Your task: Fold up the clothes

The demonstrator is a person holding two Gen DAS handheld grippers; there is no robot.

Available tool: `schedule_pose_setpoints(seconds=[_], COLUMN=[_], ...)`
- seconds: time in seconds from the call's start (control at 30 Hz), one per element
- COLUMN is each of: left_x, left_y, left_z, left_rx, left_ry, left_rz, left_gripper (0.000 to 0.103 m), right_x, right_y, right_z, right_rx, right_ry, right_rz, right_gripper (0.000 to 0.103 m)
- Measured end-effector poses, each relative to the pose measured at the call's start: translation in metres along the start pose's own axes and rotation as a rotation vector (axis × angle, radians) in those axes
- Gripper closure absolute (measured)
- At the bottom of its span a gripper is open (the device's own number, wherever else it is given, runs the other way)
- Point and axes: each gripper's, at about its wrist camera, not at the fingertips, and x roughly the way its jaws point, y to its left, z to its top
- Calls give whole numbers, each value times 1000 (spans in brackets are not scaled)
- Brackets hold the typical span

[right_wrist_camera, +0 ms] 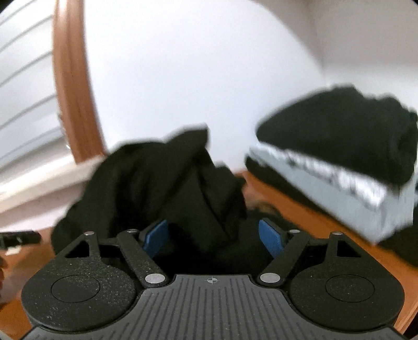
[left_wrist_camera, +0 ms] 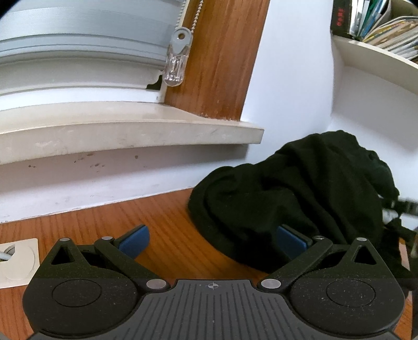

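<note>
Wooden table, crumpled black garment

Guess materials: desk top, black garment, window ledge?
Desk top: wood or wood-look laminate, satin, visible orange grain lines. Black garment: soft matte knit, probably cotton jersey, limp folds. Window ledge: cream stone or painted board, smooth, scuffed.

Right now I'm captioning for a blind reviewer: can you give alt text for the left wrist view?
The open left gripper hovers over a wooden table, its right blue pad at the edge of a crumpled black garment. Behind are a pale windowsill, a white wall, and a shelf of books.
</note>
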Motion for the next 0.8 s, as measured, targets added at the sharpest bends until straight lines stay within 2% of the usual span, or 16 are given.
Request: schedule_pose_setpoints(seconds=[0.1,0.3,0.47,0.57,0.7,0.8], left_x=[-2,-5,-5,-6,-12,-14], left_y=[-1,1,-2,-5,-9,-11], left_z=[1,2,3,3,4,5], left_rx=[11,-6,3,13,24,26], left_ry=[-9,-18,-13,-14,-37,-47], left_rz=[-2,-11,-19,-33,-77,-110], left_gripper=[0,0,0,0,0,0], right_x=[7,41,76,94,92,79], right_y=[24,85,127,134,128,123], right_z=[20,43,47,45,46,51], right_rx=[-66,-205,-310,-352,-387,-416], right_ry=[-4,15,98,146,181,173], right_rz=[35,107,56,-1,-7,-8], right_gripper=[35,34,31,32,75,83])
